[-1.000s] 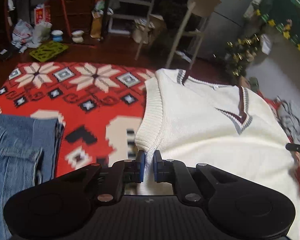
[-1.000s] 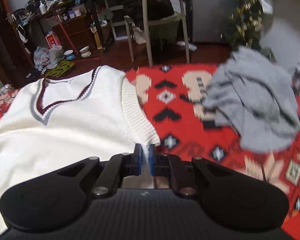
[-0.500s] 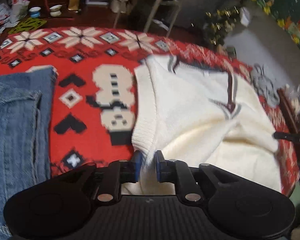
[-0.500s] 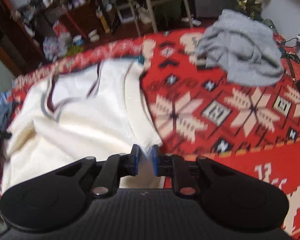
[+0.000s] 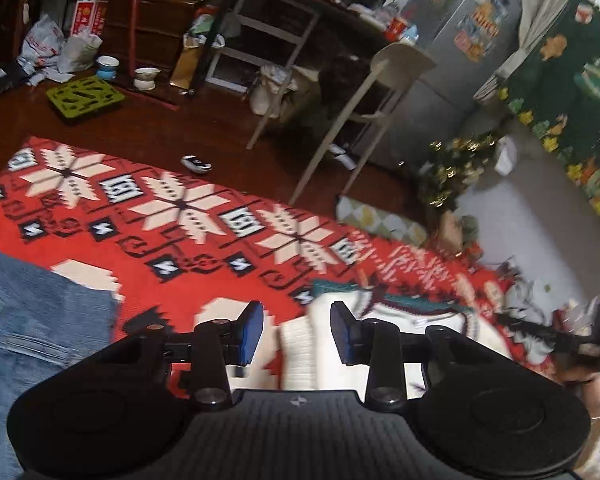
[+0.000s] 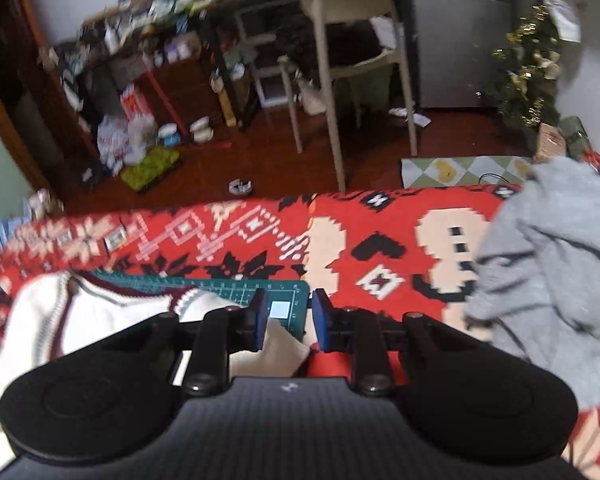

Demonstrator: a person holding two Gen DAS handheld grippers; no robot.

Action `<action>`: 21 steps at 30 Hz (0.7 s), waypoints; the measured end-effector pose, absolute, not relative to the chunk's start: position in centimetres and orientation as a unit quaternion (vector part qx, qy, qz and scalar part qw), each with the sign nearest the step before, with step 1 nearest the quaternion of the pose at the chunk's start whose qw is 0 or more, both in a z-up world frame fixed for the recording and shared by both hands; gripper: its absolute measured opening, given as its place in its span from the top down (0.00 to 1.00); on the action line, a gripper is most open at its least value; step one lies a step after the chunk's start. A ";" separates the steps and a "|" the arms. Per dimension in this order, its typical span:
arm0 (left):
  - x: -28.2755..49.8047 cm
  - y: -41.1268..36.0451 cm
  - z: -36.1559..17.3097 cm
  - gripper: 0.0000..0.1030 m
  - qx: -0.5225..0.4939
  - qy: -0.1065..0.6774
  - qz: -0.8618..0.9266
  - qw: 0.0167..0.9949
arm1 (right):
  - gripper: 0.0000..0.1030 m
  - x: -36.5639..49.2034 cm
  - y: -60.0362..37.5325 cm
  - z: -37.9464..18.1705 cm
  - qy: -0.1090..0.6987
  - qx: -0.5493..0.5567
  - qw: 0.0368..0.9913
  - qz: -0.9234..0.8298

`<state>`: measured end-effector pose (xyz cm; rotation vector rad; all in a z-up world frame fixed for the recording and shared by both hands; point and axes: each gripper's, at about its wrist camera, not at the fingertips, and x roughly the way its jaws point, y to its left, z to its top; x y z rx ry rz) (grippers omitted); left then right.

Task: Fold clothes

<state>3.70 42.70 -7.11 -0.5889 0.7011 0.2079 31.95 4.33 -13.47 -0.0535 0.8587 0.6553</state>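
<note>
So the red patterned blanket (image 5: pixel 188 248) is the biggest thing going — everything else sits on it or around its edges, and it runs right across both wrist views. On the blanket's right side, seen from the right wrist, a grey hoodie (image 6: pixel 552 264) lies in a crumpled heap. Over at the blanket's left edge in the left wrist view there's a folded pair of blue jeans (image 5: pixel 32 320). The cream knit vest (image 6: pixel 112 320), with its dark and grey striped V-neck, lies near the middle of the blanket, bunched up and partly on top of a green cutting mat (image 6: pixel 228 286) that pokes out from under its far edge. Beyond the blanket's far edge, on the dark wood floor, stands a beige chair (image 6: pixel 340 40), with a small decorated Christmas tree (image 6: pixel 528 76) further right.

Left gripper (image 5: pixel 296 330) — jaws are opening, blue pads apart, and the ribbed edge of the vest shows in the gap below them with nothing pressing on it. Right gripper (image 6: pixel 290 318) is the same deal: jaws opening, a cream corner of the vest and a bit of the mat visible between the pads, not pinched. It's all a bit motion-blurred.
</note>
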 end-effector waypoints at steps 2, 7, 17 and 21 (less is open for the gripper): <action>3.9 42.0 -7.1 0.66 -0.266 0.346 0.091 0.895 | 0.75 31.6 5.4 -14.3 0.416 -0.055 0.848 0.324; 4.4 41.2 -7.5 0.66 -0.239 0.352 0.077 0.902 | 0.74 28.7 7.3 -15.1 0.391 -0.150 0.842 0.340; 5.9 42.9 -9.2 0.63 -0.271 0.337 0.078 0.898 | 0.90 27.7 7.2 -14.9 0.391 -0.161 0.838 0.346; 6.5 43.3 -10.0 0.66 -0.288 0.333 0.072 0.895 | 0.91 28.0 7.0 -14.3 0.347 -0.197 0.866 0.301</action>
